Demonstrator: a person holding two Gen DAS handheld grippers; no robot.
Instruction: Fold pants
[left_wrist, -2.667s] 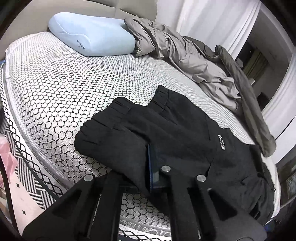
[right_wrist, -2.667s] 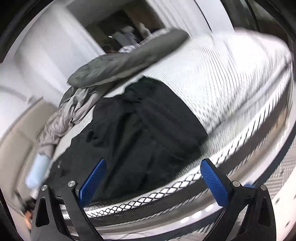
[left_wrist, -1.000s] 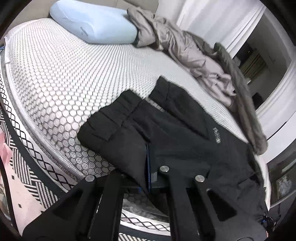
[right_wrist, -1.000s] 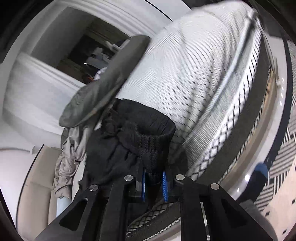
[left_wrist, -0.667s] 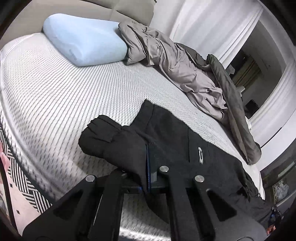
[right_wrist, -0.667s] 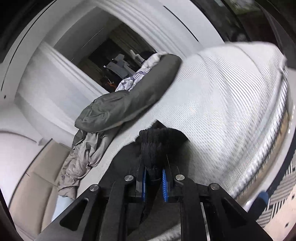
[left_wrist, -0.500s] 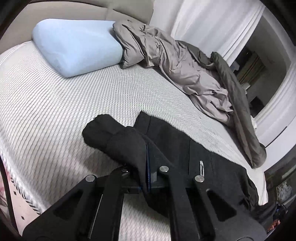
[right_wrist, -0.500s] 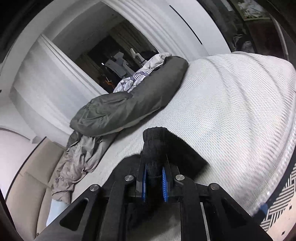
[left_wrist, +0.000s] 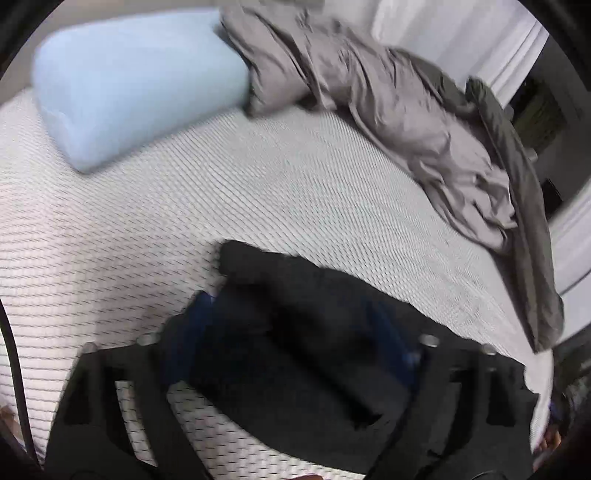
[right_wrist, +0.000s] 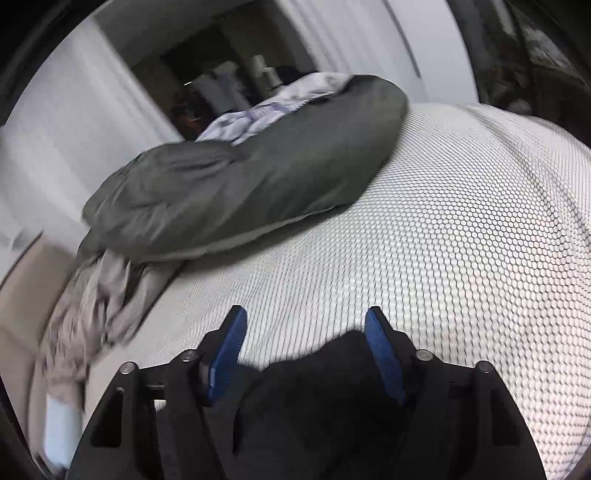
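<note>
The black pants (left_wrist: 295, 332) lie folded over on the white honeycomb mattress (left_wrist: 258, 192). In the left wrist view my left gripper (left_wrist: 295, 321) is open, its blue pads spread either side of the dark fabric, which lies loose between them. In the right wrist view my right gripper (right_wrist: 306, 332) is open too, with the black pants (right_wrist: 325, 398) bunched low between its blue fingers (right_wrist: 229, 347) and the mattress (right_wrist: 461, 240) beyond.
A light blue pillow (left_wrist: 129, 77) sits at the head of the bed. A crumpled grey duvet (left_wrist: 406, 103) runs along the far side; it also shows as a dark grey roll (right_wrist: 251, 177) in the right wrist view. White curtains (left_wrist: 461, 33) hang behind.
Both grippers were shut on the pants half a second ago. Both have opened now and the fabric has dropped onto the mattress, further up the bed than before.
</note>
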